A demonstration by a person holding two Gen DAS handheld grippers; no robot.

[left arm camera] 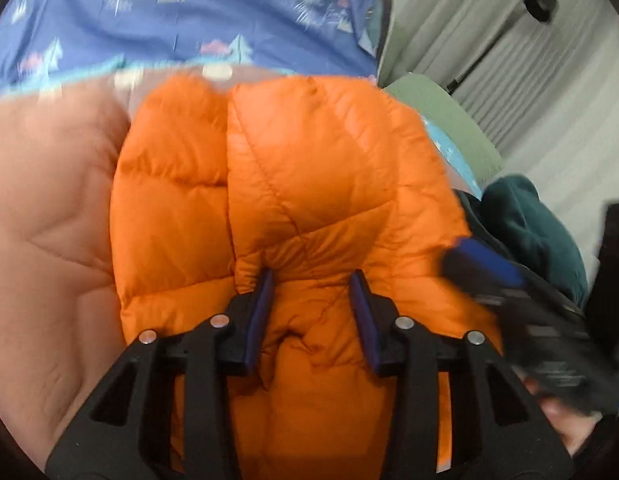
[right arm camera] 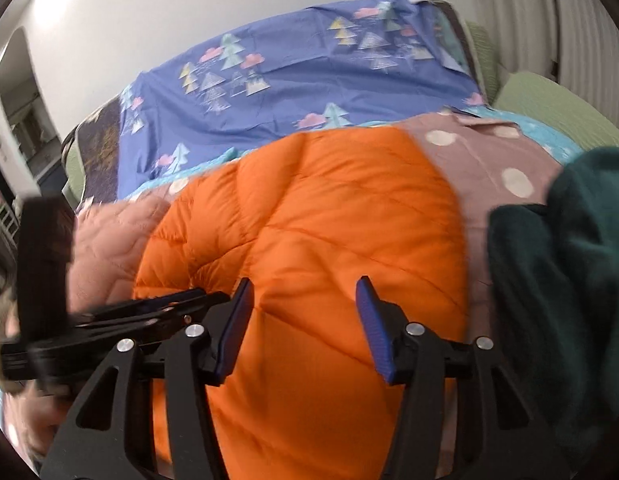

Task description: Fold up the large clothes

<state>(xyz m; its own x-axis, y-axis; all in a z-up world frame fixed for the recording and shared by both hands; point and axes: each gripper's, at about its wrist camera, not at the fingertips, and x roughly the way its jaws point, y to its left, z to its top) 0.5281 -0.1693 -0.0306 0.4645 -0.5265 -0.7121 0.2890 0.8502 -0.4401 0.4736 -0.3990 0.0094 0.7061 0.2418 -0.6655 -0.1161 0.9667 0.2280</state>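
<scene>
An orange quilted puffer jacket [left arm camera: 293, 200] lies folded on the bed; it also fills the middle of the right wrist view [right arm camera: 317, 216]. My left gripper [left arm camera: 313, 280] is open, its jaws spread over a bunched fold of the jacket near its front edge, the fabric rising between the blue pads. My right gripper [right arm camera: 305, 288] is open just above the jacket's surface. The right gripper shows blurred at the jacket's right edge in the left wrist view [left arm camera: 485, 264]. The left gripper shows blurred at the left in the right wrist view [right arm camera: 157, 308].
A pink quilted garment [left arm camera: 49, 220] lies left of the jacket. A dark green garment [right arm camera: 561, 264] lies to its right. A blue tree-print sheet [right arm camera: 309, 76] covers the bed behind, over a spotted mauve cover [right arm camera: 489, 160]. Curtains [left arm camera: 529, 60] hang at the right.
</scene>
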